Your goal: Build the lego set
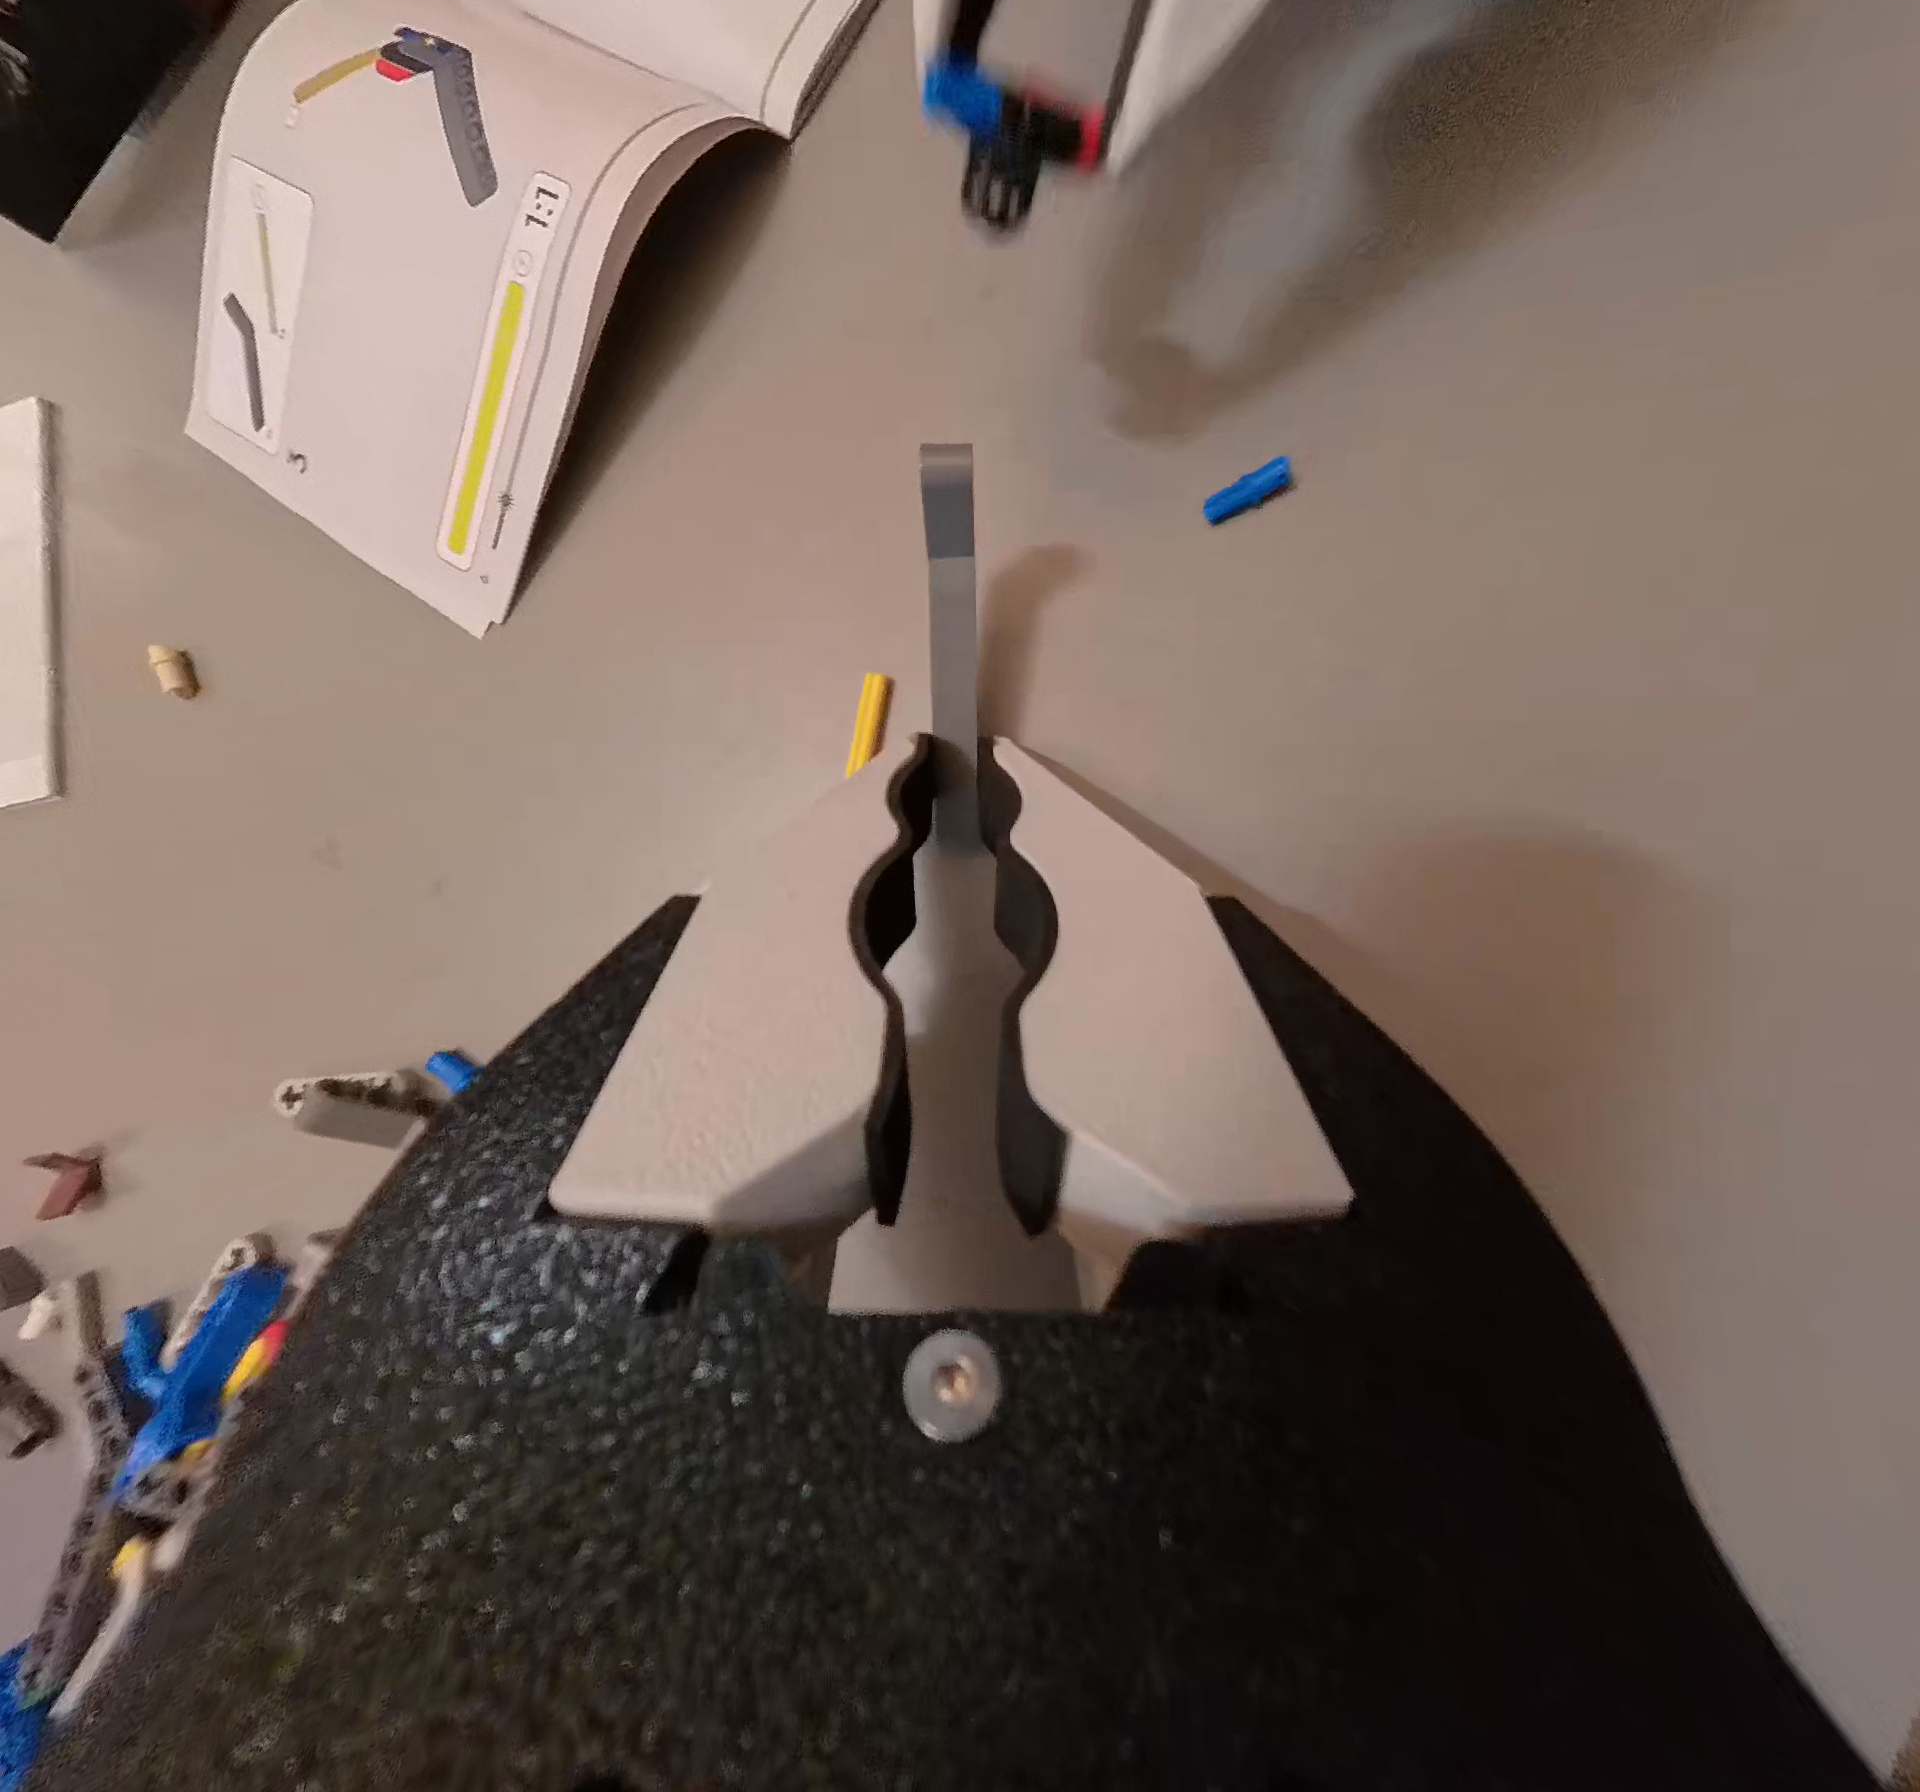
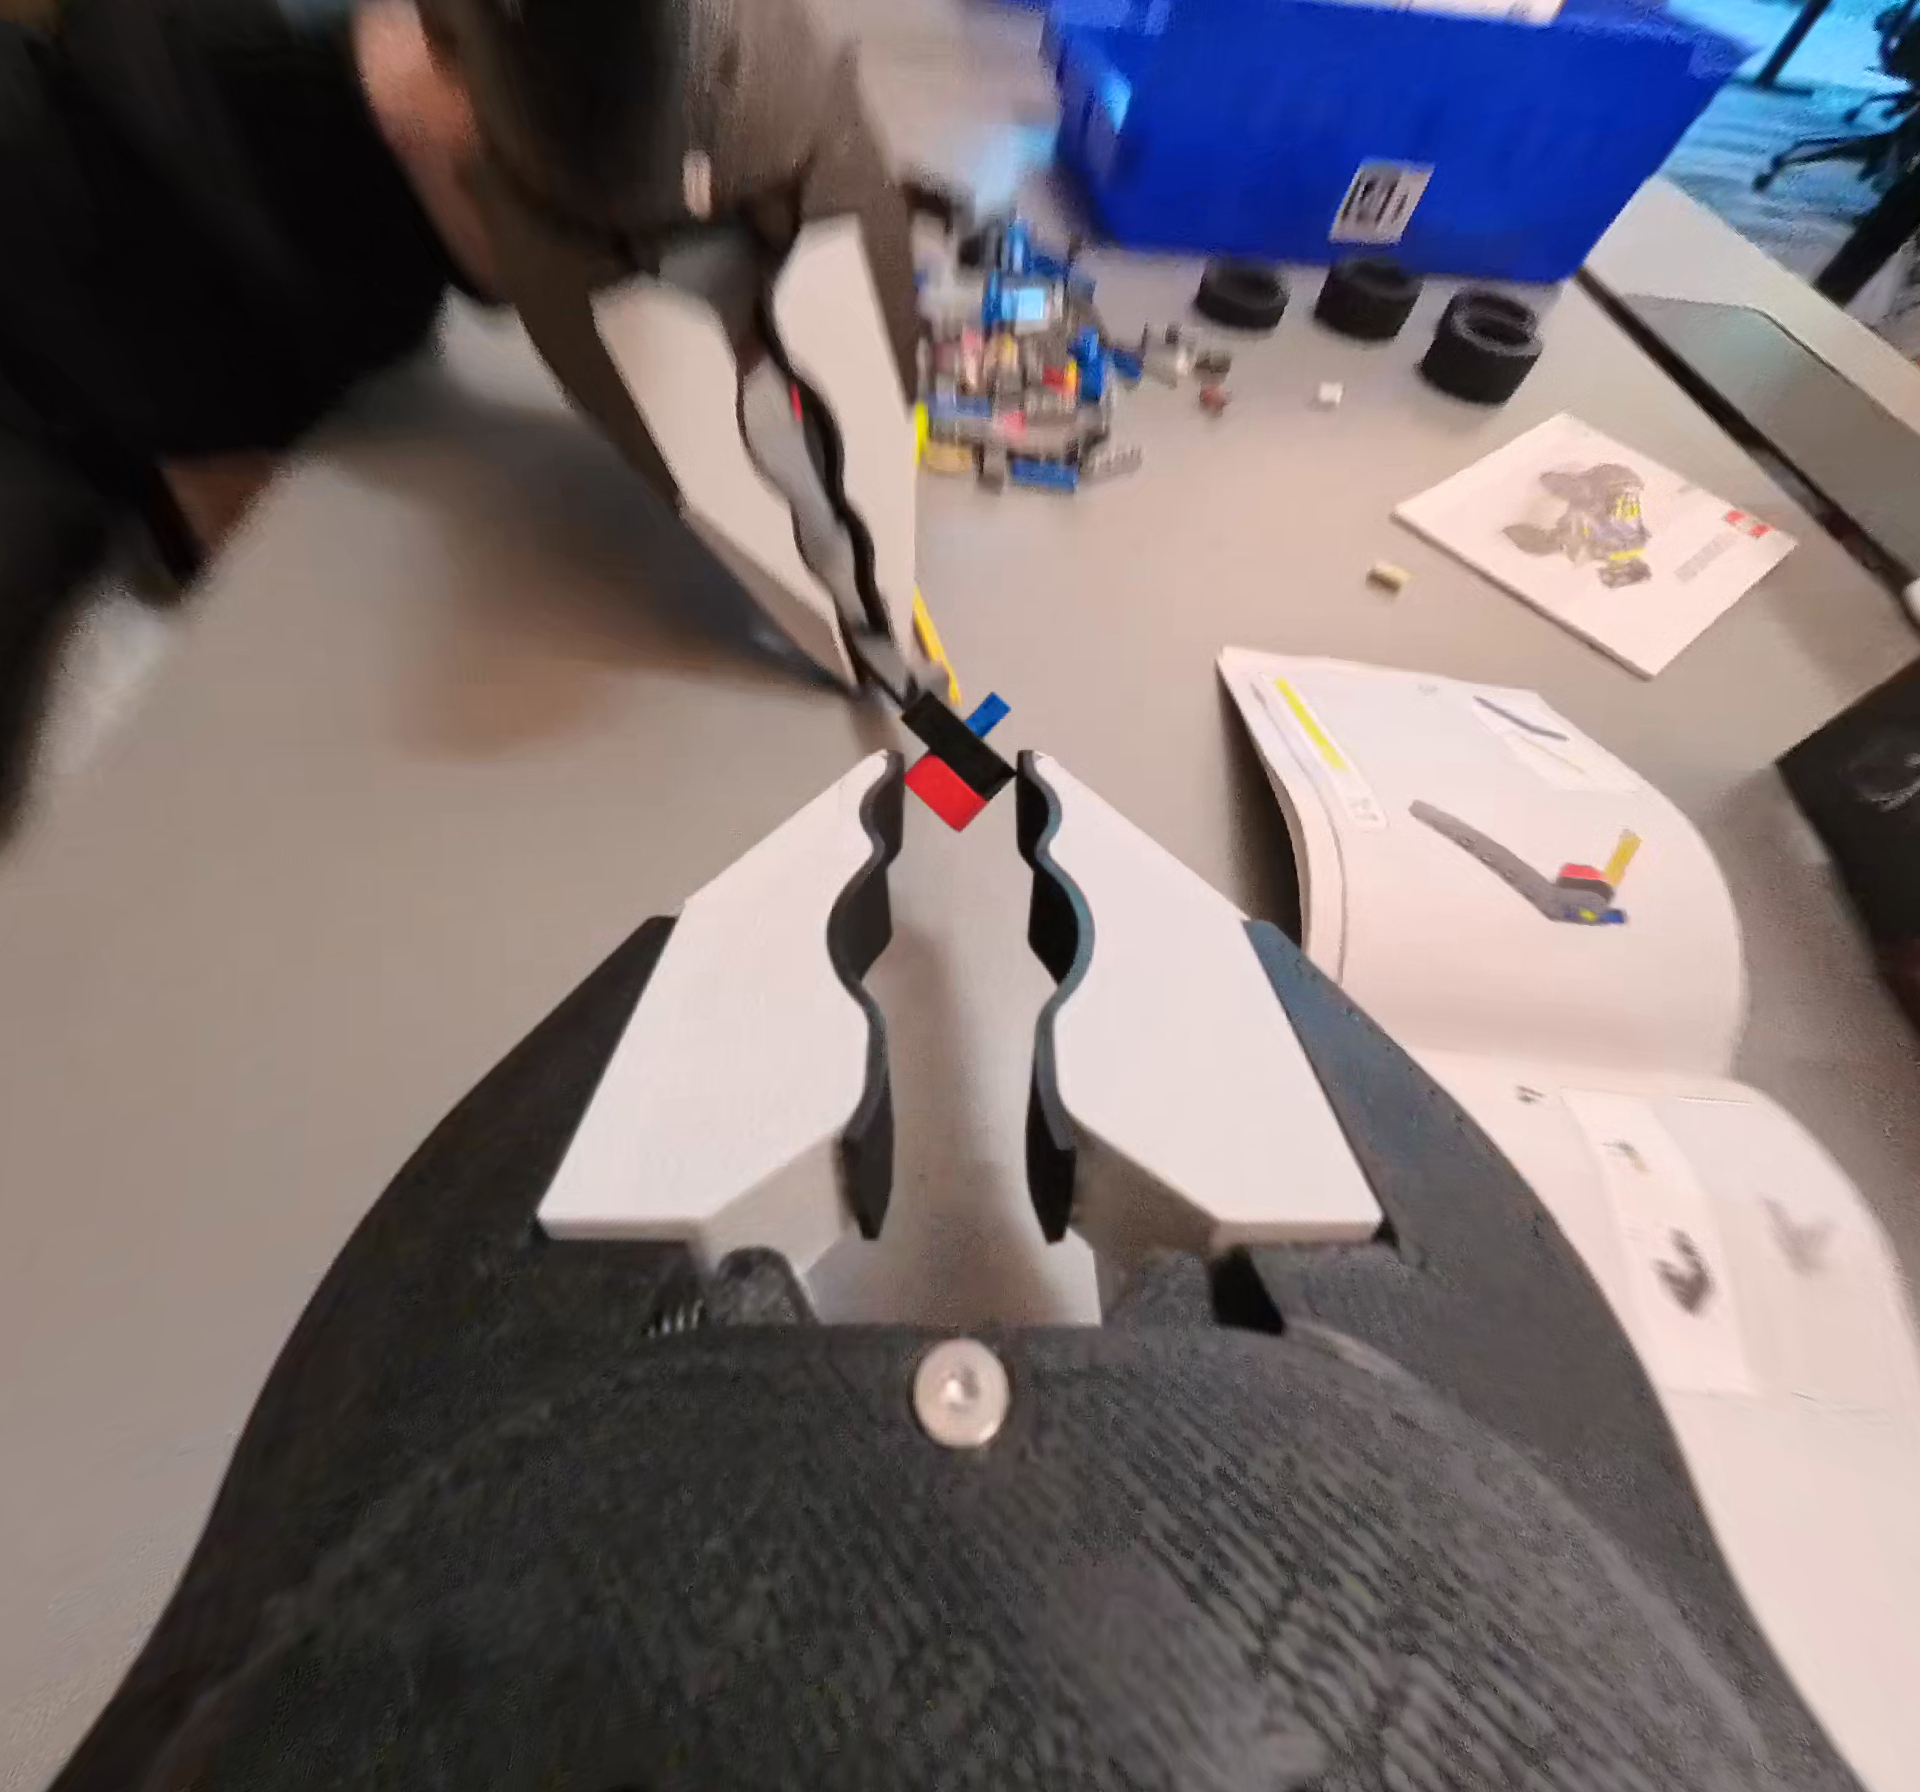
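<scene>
A small black lego piece (image 2: 956, 755) with a red block and a blue pin sits pinched between the tips of the right gripper (image 2: 954, 774), lifted above the middle of the grey table (image 2: 416, 859), probably to meet the other part. The left gripper (image 1: 951, 755) is clenched on a grey bent beam (image 1: 948, 599), pointing it forward. A yellow axle (image 1: 868, 719) lies just beside it, a loose blue pin (image 1: 1247, 490) farther right. The open instruction booklet (image 2: 1507, 859) lies to one side; bare table between both grippers leaves room.
</scene>
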